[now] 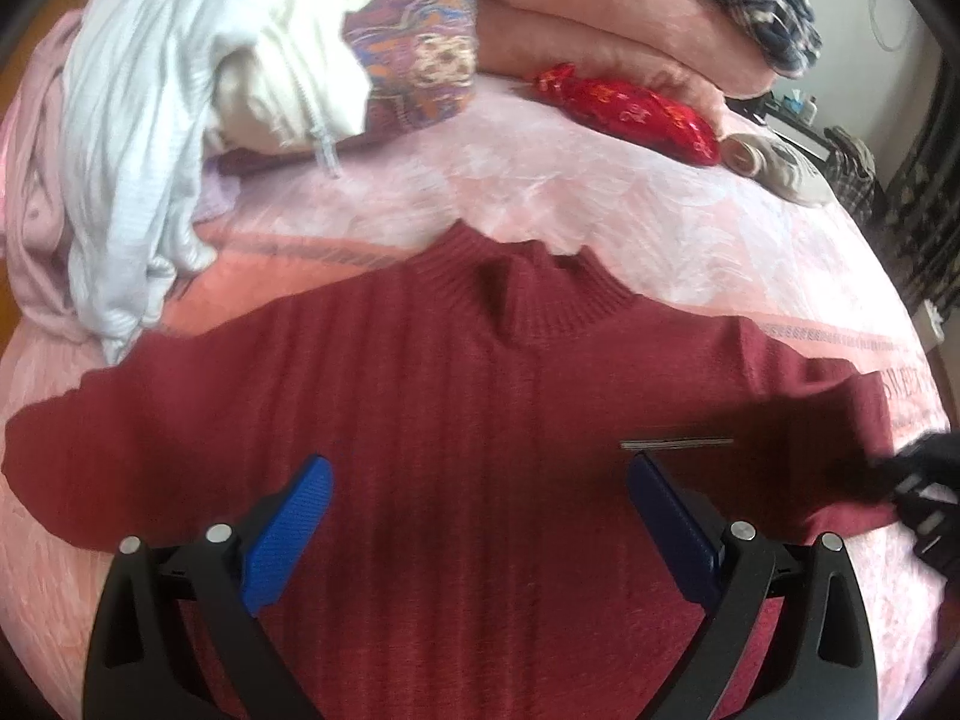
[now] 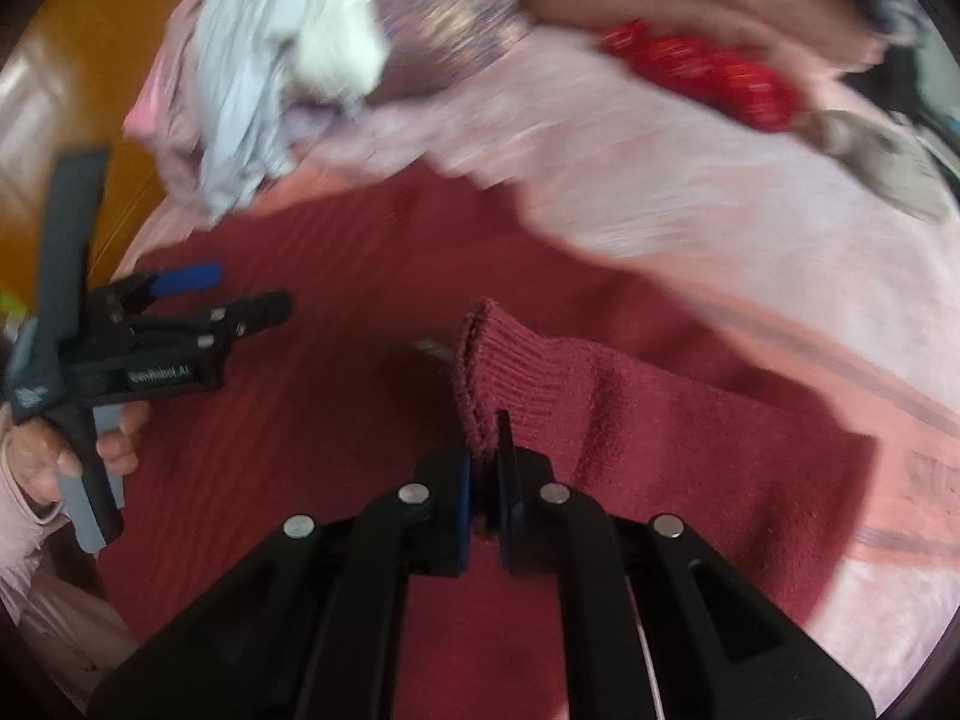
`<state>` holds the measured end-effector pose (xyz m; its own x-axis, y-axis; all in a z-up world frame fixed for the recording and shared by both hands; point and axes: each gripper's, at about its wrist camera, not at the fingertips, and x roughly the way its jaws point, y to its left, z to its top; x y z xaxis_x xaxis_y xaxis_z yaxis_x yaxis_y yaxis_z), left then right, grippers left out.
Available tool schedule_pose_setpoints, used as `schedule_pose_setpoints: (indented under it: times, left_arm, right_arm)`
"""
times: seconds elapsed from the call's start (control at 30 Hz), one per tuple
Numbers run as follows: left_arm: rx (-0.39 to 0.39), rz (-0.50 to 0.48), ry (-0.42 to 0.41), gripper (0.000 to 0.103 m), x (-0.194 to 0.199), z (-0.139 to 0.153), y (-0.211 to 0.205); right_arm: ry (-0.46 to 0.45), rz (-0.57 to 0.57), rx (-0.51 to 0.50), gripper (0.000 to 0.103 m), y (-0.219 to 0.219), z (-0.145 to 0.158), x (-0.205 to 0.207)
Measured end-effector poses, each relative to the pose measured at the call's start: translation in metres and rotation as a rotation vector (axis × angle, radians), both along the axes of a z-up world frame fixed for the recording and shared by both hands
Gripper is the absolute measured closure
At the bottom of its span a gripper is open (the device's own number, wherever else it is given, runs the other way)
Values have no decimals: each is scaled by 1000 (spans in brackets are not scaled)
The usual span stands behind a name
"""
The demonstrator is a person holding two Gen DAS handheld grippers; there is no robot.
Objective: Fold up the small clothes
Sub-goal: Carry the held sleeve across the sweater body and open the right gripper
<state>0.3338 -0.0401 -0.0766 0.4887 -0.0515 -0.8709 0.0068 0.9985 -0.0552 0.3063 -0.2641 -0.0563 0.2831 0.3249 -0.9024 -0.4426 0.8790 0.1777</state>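
A dark red knit sweater (image 1: pixel 420 372) lies spread on the pink bedspread (image 1: pixel 540 180), collar away from me. My left gripper (image 1: pixel 480 468) is open and empty, just above the sweater's chest; it also shows at the left of the right wrist view (image 2: pixel 240 294). My right gripper (image 2: pixel 483 462) is shut on the ribbed sleeve cuff (image 2: pixel 498 360) and holds the right sleeve (image 2: pixel 690 450) folded in over the sweater's body (image 2: pixel 300 420). It shows as a dark shape at the right edge of the left wrist view (image 1: pixel 924 480).
A heap of white and pale clothes (image 1: pixel 180 90) lies at the back left. A patterned cushion (image 1: pixel 414 54), folded pink blankets (image 1: pixel 600 18) and a red pouch (image 1: pixel 636 111) lie at the back. The wooden floor (image 2: pixel 78 60) shows left of the bed.
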Motion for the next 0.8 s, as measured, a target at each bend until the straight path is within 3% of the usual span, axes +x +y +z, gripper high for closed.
schedule_pose_setpoints:
  times: [0.03,0.17,0.27,0.37,0.53,0.7,0.8]
  left_arm:
    - [-4,4,5,4,0,-2,3]
    - [-30,2,45,4,-1,-13,7]
    - [-46,-21,60,4,-4,-19,-2]
    - [-78,-66,93,4,-6,-27,-25]
    - [-79,-133,143,4,-8,-45,-78]
    - [-47,-155,166,4,-4,-60,-122]
    - [-88,-150,192,7,-4,-67,-139]
  right_arm:
    - [33,22,-10,96,15,-13,1]
    - [129,21,57,68,31,-31,2]
    - [116,-11,160,67,9,-6,0]
    - [57,-65,212,58,-22,22,-1]
    - [8,-171,193,58,-84,37,-9]
    - [22,-211,187,58,-124,26,-20]
    - [25,-213,163,58,-140,20,-29]
